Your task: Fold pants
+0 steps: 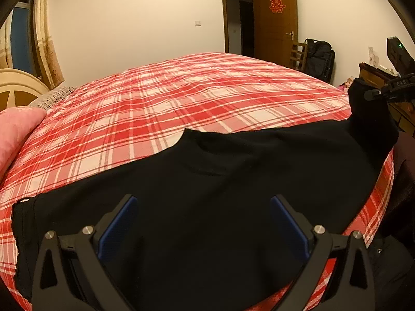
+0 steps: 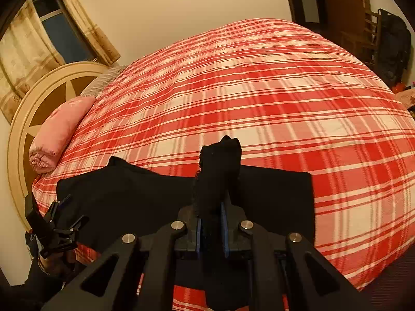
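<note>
My left gripper (image 1: 203,207) was open, its two blue pads (image 1: 118,229) spread wide, one toward 8 o'clock and one toward 4 o'clock in the left wrist view. It held nothing between them. In the right wrist view the same gripper (image 2: 68,211) appeared small at 8 o'clock, with a hand (image 2: 50,260) under it, gripping its handle.

My right gripper (image 2: 211,229) was closed, the blue pads (image 2: 224,233) pressed from both sides on a raised piece of the pants (image 2: 220,171). In the left wrist view it (image 1: 368,94) came in from 3 o'clock, pointing to 9 o'clock.
</note>
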A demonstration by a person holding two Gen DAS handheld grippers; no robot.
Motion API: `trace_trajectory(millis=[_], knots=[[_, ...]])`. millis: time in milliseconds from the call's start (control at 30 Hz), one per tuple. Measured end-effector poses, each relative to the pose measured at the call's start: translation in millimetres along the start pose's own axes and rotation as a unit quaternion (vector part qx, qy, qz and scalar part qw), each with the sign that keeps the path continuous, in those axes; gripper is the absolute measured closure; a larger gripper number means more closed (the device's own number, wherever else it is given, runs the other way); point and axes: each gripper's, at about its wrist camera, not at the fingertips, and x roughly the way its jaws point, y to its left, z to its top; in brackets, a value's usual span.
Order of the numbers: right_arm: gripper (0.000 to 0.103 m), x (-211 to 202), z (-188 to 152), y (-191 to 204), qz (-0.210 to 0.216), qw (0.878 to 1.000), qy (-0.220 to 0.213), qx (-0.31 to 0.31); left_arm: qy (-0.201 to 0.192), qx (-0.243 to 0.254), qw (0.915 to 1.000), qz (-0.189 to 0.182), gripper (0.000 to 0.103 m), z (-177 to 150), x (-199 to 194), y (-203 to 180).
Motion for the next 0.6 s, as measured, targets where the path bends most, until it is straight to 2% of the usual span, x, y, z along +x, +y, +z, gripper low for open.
trace_trajectory(millis=[600], knots=[[0.091,38.2,-9.7,71.8,0.054,0.997,0.023,-0.039,-0.011,-0.007,0.9997,-0.019,0.000,2.2,-5.9,-5.5]])
